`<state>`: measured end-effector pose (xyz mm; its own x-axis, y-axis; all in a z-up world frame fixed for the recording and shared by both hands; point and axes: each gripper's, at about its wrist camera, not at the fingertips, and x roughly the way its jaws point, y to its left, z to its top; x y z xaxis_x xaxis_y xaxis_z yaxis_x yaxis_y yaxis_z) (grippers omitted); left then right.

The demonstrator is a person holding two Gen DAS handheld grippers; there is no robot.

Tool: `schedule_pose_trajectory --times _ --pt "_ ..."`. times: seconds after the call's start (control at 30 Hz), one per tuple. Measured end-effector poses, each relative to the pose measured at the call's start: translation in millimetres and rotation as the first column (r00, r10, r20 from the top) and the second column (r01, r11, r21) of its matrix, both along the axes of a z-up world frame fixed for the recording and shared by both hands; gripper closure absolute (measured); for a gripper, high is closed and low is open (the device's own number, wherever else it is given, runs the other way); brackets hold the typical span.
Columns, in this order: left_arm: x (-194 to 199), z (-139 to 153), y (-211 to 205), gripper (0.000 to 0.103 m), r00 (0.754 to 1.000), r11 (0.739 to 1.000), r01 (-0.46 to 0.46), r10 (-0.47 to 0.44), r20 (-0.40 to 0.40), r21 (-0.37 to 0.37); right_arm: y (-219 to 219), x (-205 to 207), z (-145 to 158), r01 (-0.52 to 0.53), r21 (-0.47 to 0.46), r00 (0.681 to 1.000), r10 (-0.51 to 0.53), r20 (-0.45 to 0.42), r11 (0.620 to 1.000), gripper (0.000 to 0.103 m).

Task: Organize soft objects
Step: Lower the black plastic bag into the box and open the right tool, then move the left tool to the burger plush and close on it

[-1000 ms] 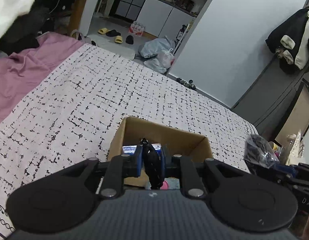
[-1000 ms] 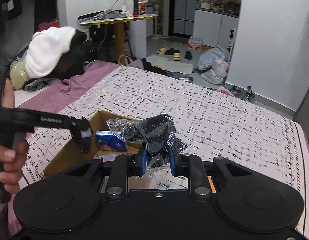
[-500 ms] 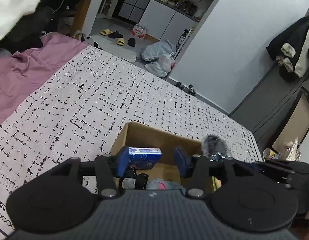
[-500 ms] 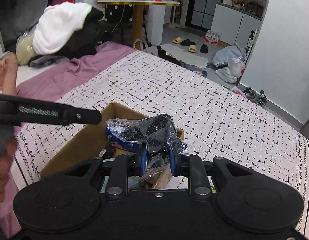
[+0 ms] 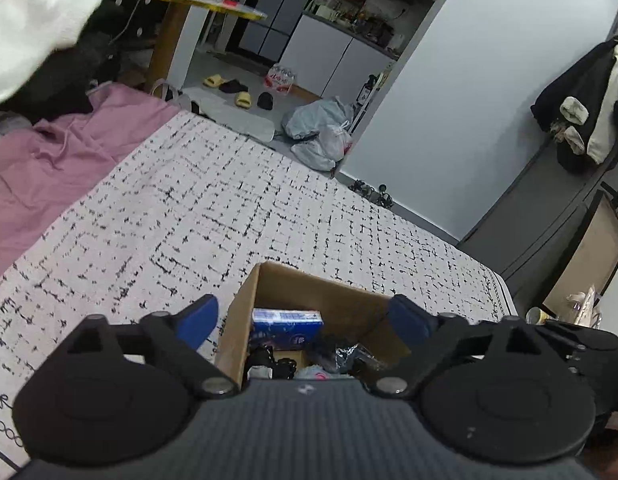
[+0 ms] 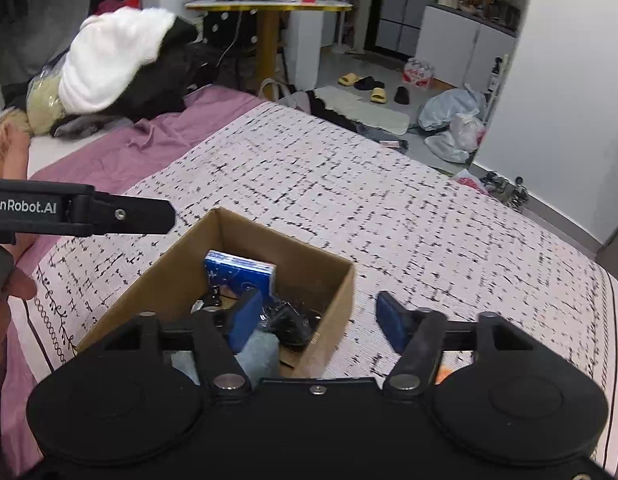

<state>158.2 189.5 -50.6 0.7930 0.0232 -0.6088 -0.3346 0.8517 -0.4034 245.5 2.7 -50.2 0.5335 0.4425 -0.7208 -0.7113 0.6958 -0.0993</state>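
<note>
Both grippers, left gripper (image 5: 303,318) and right gripper (image 6: 319,318), have just been opening, released, nothing between them, over the cardboard box (image 6: 177,258) on the bed (image 6: 389,208), lower centre.

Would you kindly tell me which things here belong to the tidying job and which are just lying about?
Job:
- open brown cardboard box
- blue packet inside
- black item in clear plastic wrap inside
- left gripper, right gripper, both open

Lying about:
- yellow slippers
- grey plastic bags
</note>
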Motion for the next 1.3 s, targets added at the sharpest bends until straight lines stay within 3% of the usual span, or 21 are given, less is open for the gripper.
schedule_pose_trajectory --times 0.07,0.43,0.83,1.07,1.3 --pt "-0.4 2.5 -4.3 0.008 1.0 1.0 0.013 -0.013 0.0 0.016 -10.2 -1.2 2.9 0.025 0.015 1.0 -0.025 0.002 1.0 0.021" --pt "-2.9 19.1 -34.5 0.008 0.998 0.993 0.061 -0.064 0.028 0.098 -73.3 4.9 14.8 0.163 0.095 0.986 -0.162 -0.027 0.982 0.01" --pt "7.5 28.8 -90.1 0.008 0.997 0.975 0.067 -0.07 0.007 0.213 -147.2 12.2 3.9 0.228 0.231 0.973 -0.216 -0.079 0.946 0.008" --pt "19.4 30.1 -133.1 0.008 0.993 0.965 0.112 -0.116 0.002 0.237 -185.1 14.3 -9.8 0.263 0.293 0.965 -0.244 -0.101 0.919 0.008" --pt "35.1 14.8 -167.4 0.008 0.986 0.958 0.164 -0.155 -0.056 0.236 -214.0 27.7 -26.4 0.299 0.331 0.954 -0.268 -0.136 0.895 0.008"
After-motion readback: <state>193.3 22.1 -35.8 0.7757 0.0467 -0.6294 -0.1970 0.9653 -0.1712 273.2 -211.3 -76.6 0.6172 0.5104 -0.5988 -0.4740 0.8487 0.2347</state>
